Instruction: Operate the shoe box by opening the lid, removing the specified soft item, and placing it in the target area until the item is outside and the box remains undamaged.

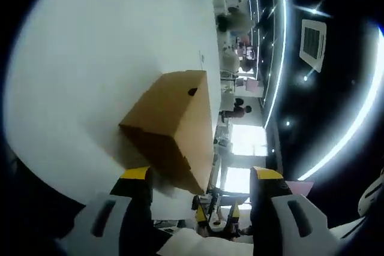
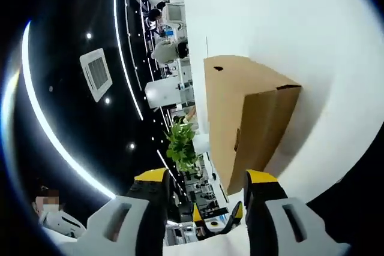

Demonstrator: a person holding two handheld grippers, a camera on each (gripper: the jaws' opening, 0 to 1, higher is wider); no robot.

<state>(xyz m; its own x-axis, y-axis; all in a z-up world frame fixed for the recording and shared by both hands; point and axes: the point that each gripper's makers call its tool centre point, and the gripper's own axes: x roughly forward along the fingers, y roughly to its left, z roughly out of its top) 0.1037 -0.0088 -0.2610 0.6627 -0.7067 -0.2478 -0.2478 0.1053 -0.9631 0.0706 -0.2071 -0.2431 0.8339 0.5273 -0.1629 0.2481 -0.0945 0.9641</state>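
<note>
Open-plan office: desks (image 2: 165, 52), strip lights (image 2: 129, 58), ceiling vent (image 2: 96, 71).

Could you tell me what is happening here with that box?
A person holds a gripper in each hand, both aimed at a closed cardboard shoe box on a white table. The left gripper and right gripper are open, hovering near opposite ends of the box without touching it. The lid is still on, so nothing has been taken out.

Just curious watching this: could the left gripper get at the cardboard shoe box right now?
Probably yes. The left gripper has its jaws apart, with the closed shoe box on the white table just ahead and nothing between them.
</note>
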